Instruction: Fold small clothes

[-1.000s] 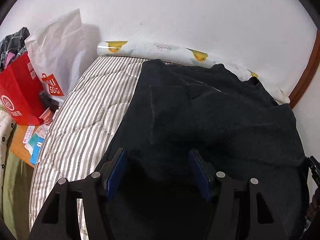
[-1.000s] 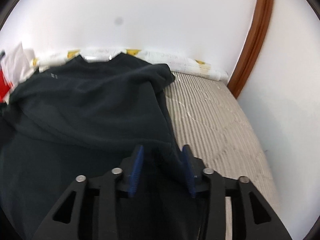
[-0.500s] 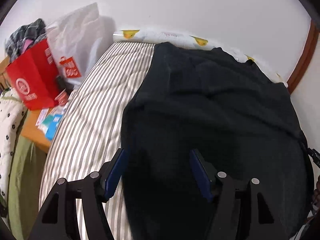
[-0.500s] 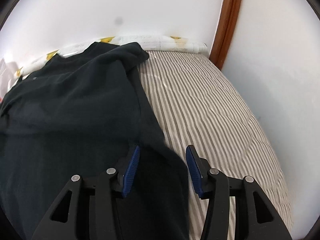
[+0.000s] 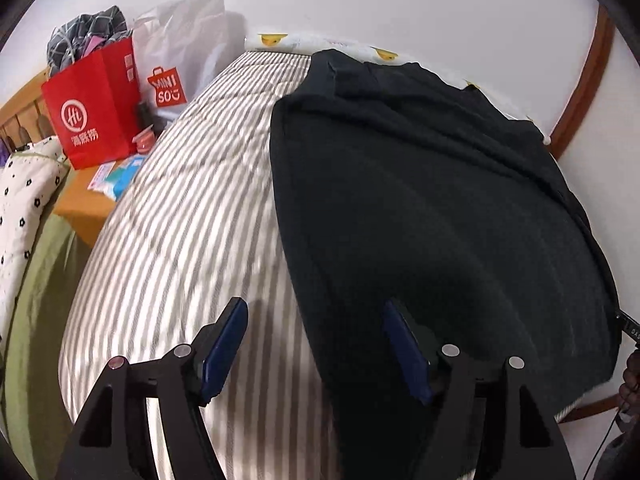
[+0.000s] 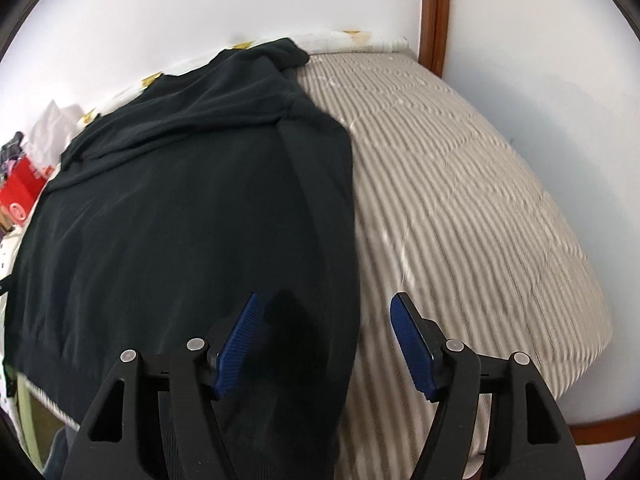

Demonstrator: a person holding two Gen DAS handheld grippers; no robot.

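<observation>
Fingers (image 5: 224, 344) of left gripper (image 5: 316, 346) wide, empty; right gripper (image 6: 326, 344) likewise. Dark garment (image 5: 420, 200) lies spread on striped bed (image 5: 180, 216), one sleeve turned in. Main folds judged undone.

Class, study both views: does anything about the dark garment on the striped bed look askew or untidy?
Yes. The dark garment lies crooked: its far end is bunched into wrinkles near the wall, and its near edge hangs off the striped mattress.
</observation>
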